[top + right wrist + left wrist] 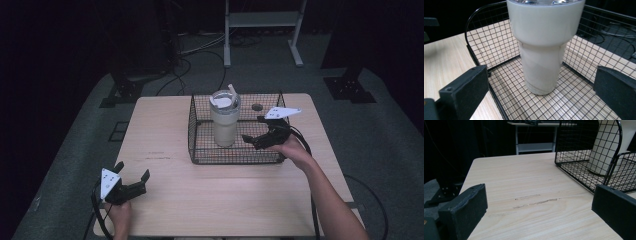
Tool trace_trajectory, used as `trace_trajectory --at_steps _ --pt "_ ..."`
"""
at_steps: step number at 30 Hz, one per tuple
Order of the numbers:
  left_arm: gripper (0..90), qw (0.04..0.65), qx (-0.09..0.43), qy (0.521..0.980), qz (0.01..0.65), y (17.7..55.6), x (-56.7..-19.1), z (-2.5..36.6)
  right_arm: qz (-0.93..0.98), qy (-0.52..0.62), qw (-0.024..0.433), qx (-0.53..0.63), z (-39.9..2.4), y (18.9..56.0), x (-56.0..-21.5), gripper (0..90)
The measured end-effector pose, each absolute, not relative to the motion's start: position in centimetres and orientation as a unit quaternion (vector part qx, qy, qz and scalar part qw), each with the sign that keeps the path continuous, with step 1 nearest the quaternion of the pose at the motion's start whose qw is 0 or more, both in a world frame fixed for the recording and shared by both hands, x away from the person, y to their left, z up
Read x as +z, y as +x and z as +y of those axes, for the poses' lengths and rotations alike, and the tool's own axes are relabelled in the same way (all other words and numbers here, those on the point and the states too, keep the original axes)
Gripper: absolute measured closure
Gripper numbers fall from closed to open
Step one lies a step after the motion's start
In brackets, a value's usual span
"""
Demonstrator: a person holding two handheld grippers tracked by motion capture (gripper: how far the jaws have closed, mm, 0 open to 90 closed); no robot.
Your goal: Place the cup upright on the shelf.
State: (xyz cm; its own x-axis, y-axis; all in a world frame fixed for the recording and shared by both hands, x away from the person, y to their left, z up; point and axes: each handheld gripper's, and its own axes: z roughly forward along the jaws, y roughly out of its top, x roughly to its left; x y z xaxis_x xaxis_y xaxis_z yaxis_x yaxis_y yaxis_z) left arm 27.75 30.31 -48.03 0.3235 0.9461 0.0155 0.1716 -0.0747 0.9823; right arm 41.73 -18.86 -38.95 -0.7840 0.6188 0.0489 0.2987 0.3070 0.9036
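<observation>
The right gripper [252,138], jaws apart, faced the cup [224,118] in the basket [192,131]; it probably needed to close next. The left gripper [132,174] sat apart too.

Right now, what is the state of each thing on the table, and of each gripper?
Tumbler: upright in the basket, lid on.
Wire basket: upright on the table, holding the tumbler.
Left gripper: open, holding nothing.
Right gripper: open, jaws apart before the tumbler.
</observation>
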Motion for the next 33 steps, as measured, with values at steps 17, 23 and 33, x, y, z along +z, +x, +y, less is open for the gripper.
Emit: trace_trajectory --at_steps 17,23,33 --pt "0.0 0.514 0.377 0.627 0.448 27.8 -48.0 30.4 0.79 0.287 0.151 0.521 -19.9 39.3 -39.8 0.0" --pt "0.0 0.512 0.378 0.629 0.446 27.8 -48.0 30.3 0.788 0.288 0.156 0.521 -20.6 38.8 -39.8 0.0" --pt "0.0 0.51 0.38 0.631 0.445 27.9 -48.0 30.2 0.791 0.292 0.16 0.513 -21.9 37.4 -40.2 0.0"
